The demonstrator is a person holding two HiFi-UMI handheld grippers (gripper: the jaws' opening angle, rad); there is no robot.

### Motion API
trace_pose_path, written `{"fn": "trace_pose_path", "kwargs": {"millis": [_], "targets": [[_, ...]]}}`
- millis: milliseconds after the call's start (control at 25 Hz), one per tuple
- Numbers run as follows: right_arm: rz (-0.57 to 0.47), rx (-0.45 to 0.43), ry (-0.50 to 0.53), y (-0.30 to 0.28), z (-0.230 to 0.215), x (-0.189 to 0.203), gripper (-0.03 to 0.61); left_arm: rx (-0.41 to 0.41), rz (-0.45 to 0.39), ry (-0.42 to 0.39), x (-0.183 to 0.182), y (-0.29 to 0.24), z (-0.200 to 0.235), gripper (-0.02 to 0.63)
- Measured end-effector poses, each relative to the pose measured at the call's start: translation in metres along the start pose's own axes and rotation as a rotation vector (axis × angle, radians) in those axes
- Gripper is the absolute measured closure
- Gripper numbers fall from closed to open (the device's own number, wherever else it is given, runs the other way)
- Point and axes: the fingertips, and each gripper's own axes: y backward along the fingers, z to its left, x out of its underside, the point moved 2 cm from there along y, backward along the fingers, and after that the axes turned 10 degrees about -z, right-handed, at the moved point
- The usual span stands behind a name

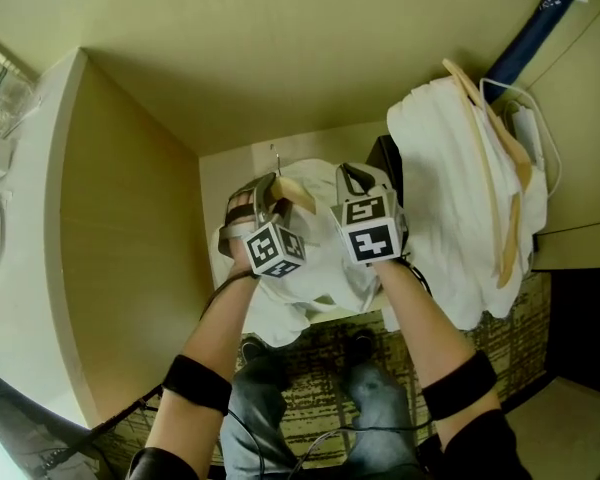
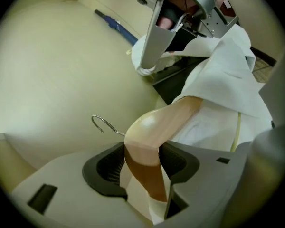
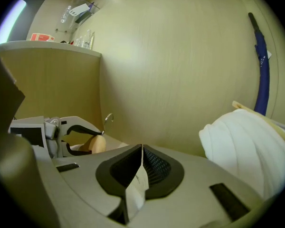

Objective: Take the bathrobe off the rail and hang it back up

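In the head view my left gripper [image 1: 265,200] is shut on the shoulder of a wooden hanger [image 1: 294,190] that carries the white bathrobe [image 1: 310,268]. The left gripper view shows both pads pressing on the wood [image 2: 149,141], with a fold of white cloth under it, and the hanger's metal hook [image 2: 102,124] hanging free of any rail. Just to the right, my right gripper [image 1: 356,183] is shut on a thin fold of the robe's cloth [image 3: 137,186]. From the right gripper view the left gripper [image 3: 61,137] and the hook [image 3: 108,118] appear at the left.
A second white robe [image 1: 450,198] on its own wooden hanger [image 1: 505,178] hangs at the right, close to my right gripper. A blue umbrella [image 1: 535,23] leans in the corner. A white shelf [image 1: 20,268] with glasses stands at the left. Beige closet walls enclose the space.
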Motion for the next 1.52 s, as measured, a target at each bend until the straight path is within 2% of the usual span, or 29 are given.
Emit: {"fn": "trace_pose_path", "kwargs": {"millis": [160, 280, 400, 760, 1160, 1520], "targets": [[-0.023, 0.070, -0.035, 0.018, -0.020, -0.020, 0.548, -0.123, -0.028, -0.057, -0.026, 0.026, 0.041, 0.390], [-0.049, 0.103, -0.059, 0.032, -0.032, -0.048, 0.548, -0.214, -0.044, -0.037, -0.053, 0.052, 0.082, 0.391], [-0.082, 0.115, -0.059, 0.046, -0.038, -0.088, 0.548, -0.271, -0.056, -0.025, -0.076, 0.078, 0.120, 0.391], [-0.205, 0.110, 0.012, 0.106, -0.045, -0.240, 0.548, -0.394, -0.114, -0.074, -0.172, 0.158, 0.216, 0.393], [-0.372, 0.111, 0.063, 0.182, -0.059, -0.415, 0.548, -0.526, -0.233, -0.180, -0.307, 0.252, 0.356, 0.393], [-0.547, 0.076, 0.243, 0.255, -0.068, -0.575, 0.548, -0.620, -0.340, -0.275, -0.407, 0.322, 0.468, 0.394]]}}
